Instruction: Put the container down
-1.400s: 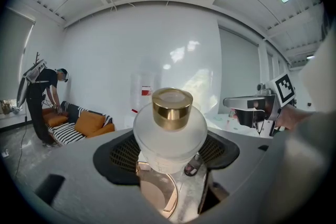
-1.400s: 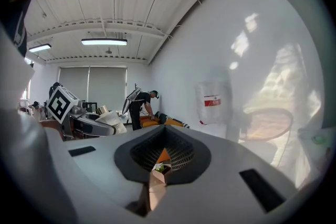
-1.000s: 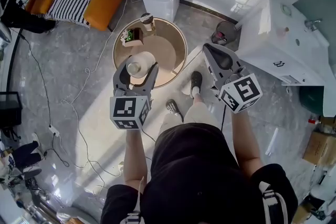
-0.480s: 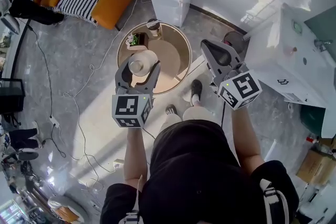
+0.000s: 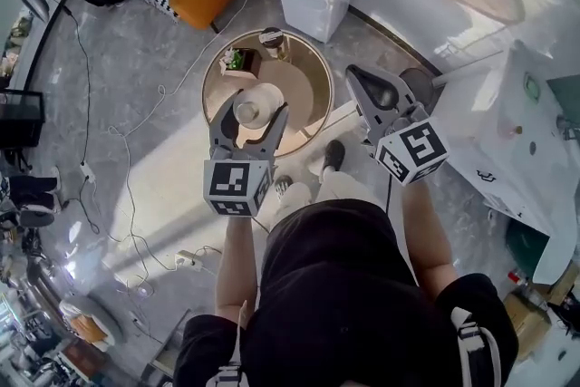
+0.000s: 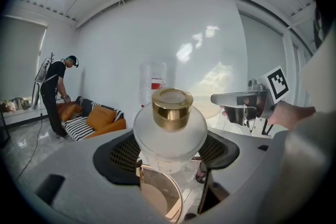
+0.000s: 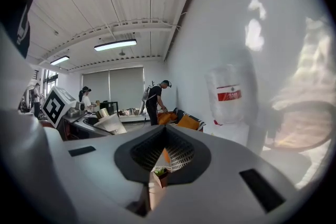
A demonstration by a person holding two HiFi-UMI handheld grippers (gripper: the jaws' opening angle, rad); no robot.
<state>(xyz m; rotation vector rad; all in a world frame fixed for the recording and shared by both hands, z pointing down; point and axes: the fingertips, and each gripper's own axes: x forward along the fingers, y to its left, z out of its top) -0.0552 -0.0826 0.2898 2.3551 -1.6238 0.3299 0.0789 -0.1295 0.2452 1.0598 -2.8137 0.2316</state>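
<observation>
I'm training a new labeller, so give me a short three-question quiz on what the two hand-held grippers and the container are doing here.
1. True or false: the left hand-held gripper is shut on the container.
2. The container's cap is: A gold, B black, C red.
3. In its own view, are the jaws of the right hand-held gripper open or shut, and what do they hold?

Key: 1 true. 2 A. 3 shut, holding nothing.
</observation>
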